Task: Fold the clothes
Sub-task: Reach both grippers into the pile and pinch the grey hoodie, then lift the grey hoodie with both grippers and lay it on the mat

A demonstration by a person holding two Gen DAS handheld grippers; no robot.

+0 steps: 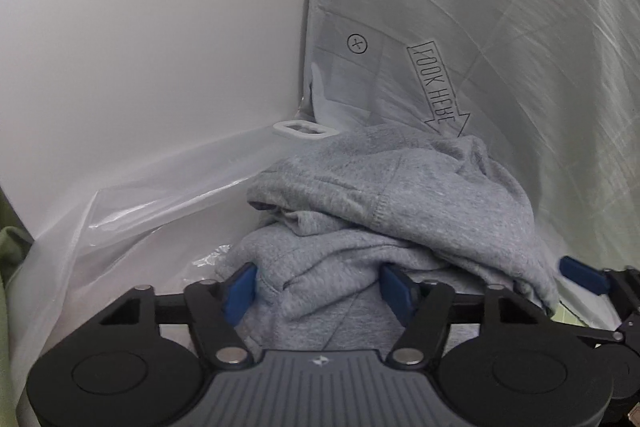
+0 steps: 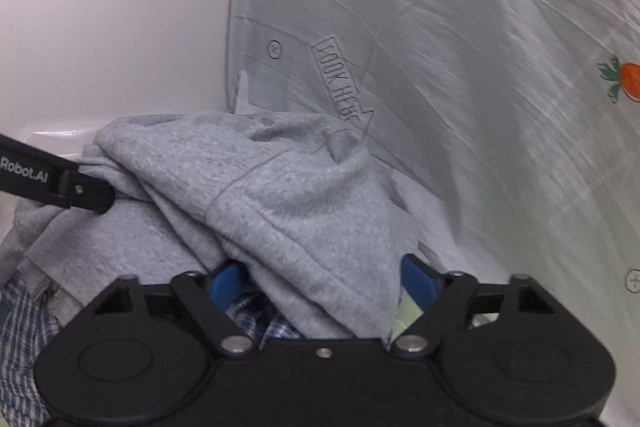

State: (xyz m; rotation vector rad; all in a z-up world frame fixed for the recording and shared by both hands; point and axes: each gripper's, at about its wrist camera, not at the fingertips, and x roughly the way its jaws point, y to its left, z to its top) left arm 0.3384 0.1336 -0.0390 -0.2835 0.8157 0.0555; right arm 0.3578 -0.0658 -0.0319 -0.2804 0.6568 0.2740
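**Operator:** I see the sweatshirt (image 1: 360,195) bunched in a heap in the corner, against a white wall (image 1: 140,47) on the left and a plastic-covered panel (image 1: 500,27) on the right. The panel carries a printed arrow (image 1: 438,87) that points down at the heap.

**Supervisor:** Left gripper?

**Operator:** The left gripper (image 1: 320,291) is partly closed. Its blue pads (image 1: 240,291) press a fold at the near side of the sweatshirt from both sides.

**Supervisor:** Right gripper?

**Operator:** The right gripper (image 2: 320,283) is also partly closed. A thick fold of the sweatshirt (image 2: 280,195) fills the gap between its pads (image 2: 416,281), and both pads bear on it. In the right wrist view, the left gripper's black finger (image 2: 56,181) lies on the far left of the heap.

**Supervisor:** Anything else?

**Operator:** A blue checked cloth (image 2: 24,323) lies under the sweatshirt. Clear plastic film (image 1: 120,227) lies left of the heap, with a white clip (image 1: 304,129) at the corner.
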